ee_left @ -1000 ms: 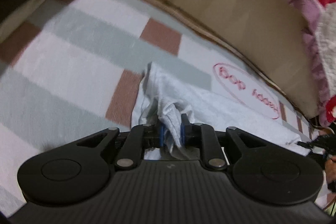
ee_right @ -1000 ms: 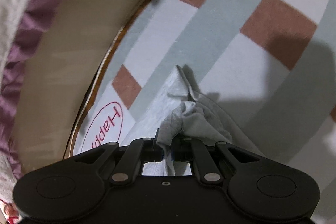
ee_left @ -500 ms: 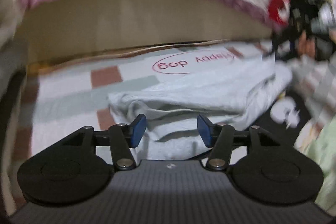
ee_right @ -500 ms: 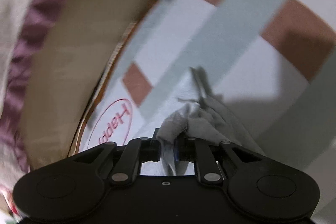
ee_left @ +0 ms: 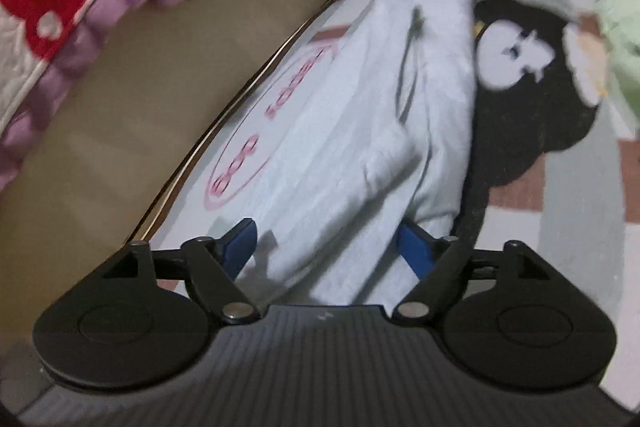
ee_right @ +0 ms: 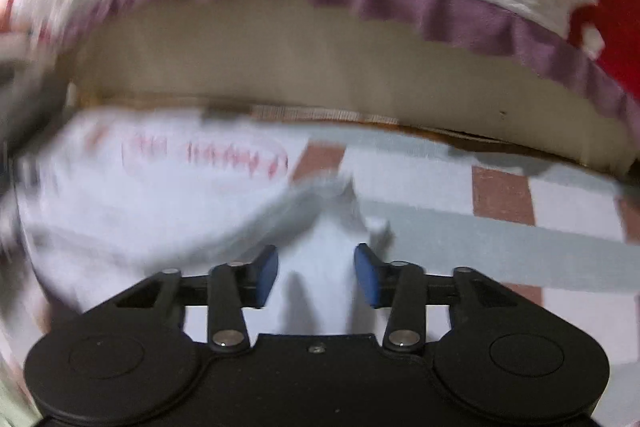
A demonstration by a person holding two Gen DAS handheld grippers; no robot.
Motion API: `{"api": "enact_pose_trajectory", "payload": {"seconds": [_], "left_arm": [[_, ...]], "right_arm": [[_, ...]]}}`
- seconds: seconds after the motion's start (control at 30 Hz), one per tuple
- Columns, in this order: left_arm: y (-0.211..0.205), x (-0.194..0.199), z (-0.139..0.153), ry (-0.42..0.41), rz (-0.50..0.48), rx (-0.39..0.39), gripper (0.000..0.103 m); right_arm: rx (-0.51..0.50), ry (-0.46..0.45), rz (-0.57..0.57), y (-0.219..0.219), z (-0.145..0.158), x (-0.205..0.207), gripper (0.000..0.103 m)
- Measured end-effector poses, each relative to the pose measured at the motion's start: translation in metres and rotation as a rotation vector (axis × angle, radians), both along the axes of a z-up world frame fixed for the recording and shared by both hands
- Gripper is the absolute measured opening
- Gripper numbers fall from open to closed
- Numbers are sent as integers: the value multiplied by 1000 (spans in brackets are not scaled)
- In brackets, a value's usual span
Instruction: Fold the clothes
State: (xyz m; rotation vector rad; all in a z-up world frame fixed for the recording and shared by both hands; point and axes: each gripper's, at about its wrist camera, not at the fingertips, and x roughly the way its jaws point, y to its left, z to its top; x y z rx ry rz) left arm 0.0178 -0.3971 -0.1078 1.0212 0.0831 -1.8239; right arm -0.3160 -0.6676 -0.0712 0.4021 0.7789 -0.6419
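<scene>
While the folded pale garment (ee_left: 360, 131) lies on the checked sheet (ee_right: 500, 227), the left hand-held gripper (ee_left: 326, 247) and right hand-held gripper (ee_right: 316, 275) have just been opening, pads released beside cloth; motion blur obscures the sheet's printed lettering

The pale grey garment (ee_left: 360, 131) lies folded into a long flat bundle, one corner (ee_right: 344, 195) rumpled upward.

Both wrist cameras look steeply down, close over the folded garment (ee_left: 360, 131) (ee_right: 160, 211), sharing it, the checked sheet (ee_left: 568, 251) (ee_right: 460, 227) and headboard (ee_left: 132, 99) (ee_right: 320, 67).
</scene>
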Motion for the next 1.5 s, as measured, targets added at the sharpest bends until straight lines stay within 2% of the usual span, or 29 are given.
{"api": "enact_pose_trajectory", "payload": {"seconds": [0.1, 0.13, 0.2, 0.23, 0.3, 0.37, 0.4, 0.43, 0.47, 0.6, 0.63, 0.7, 0.8, 0.9, 0.97, 1.1, 1.17, 1.2, 1.27, 1.3, 1.33, 1.37, 1.43, 1.47, 1.5], "left_arm": [[-16, 14, -1, 97, 18, 49, 79], [-22, 16, -6, 117, 36, 77, 64], [-32, 23, -10, 178, 68, 146, 36], [-37, 28, -9, 225, 99, 170, 27], [-47, 40, -3, 319, 192, 202, 24], [-57, 55, 1, 418, 307, 228, 24], [-62, 62, 0, 463, 367, 240, 24], [-65, 68, -1, 501, 416, 249, 25], [-67, 72, -3, 529, 448, 254, 25], [-69, 82, -7, 616, 522, 276, 29], [-69, 86, -8, 617, 539, 278, 37], [-66, 95, -6, 564, 604, 242, 45], [-63, 112, -5, 588, 662, 184, 45], [-58, 116, -7, 577, 692, 151, 47], [-53, 112, -7, 534, 720, 108, 49], [-27, 115, 8, 560, 801, -49, 49], [-10, 122, 15, 577, 889, -119, 49], [-1, 125, 17, 609, 912, -128, 49], [12, 127, 17, 679, 899, -100, 53], [15, 123, 16, 684, 866, -68, 62], [17, 116, 13, 673, 820, -27, 71], [17, 109, 10, 647, 781, 2, 72], [11, 94, -3, 568, 769, 14, 72], [6, 91, -12, 558, 791, 14, 72], [1, 92, -20, 571, 818, 13, 72]], "right_arm": [[57, -27, -30, 2, -16, -11, 50], [59, -51, -48, 0, -19, -17, 51], [71, -96, -90, -8, -22, -19, 59], [71, -109, -109, -13, -24, -16, 61], [70, -132, -142, -25, -28, -11, 61], [70, -188, -166, -33, -30, -4, 61], [70, -216, -177, -37, -31, 0, 57], [74, -257, -168, -38, -32, 1, 46], [75, -295, -161, -39, -33, 3, 5], [34, -360, -224, -31, -26, -3, 4], [28, -371, -256, -30, -24, -8, 4], [17, -357, -314, -32, -22, -19, 4], [25, -289, -319, -36, -24, -21, 4], [-20, -135, -259, -32, -30, 1, 7], [-42, -103, -240, -31, -31, 13, 9], [-93, -205, -238, -32, -17, 11, 8], [-97, -173, -257, -40, -16, 11, 7], [-118, -102, -266, -43, -20, 13, 8], [-159, 38, -286, -48, -27, 16, 10], [-190, 76, -307, -45, -27, 15, 14], [-203, 80, -341, -42, -24, 12, 15], [-215, 81, -375, -38, -21, 9, 19], [-218, -6, -413, -18, -9, 5, 25], [-218, -55, -402, -6, -4, 4, 35], [-218, -101, -388, 5, 1, 4, 40]]}}
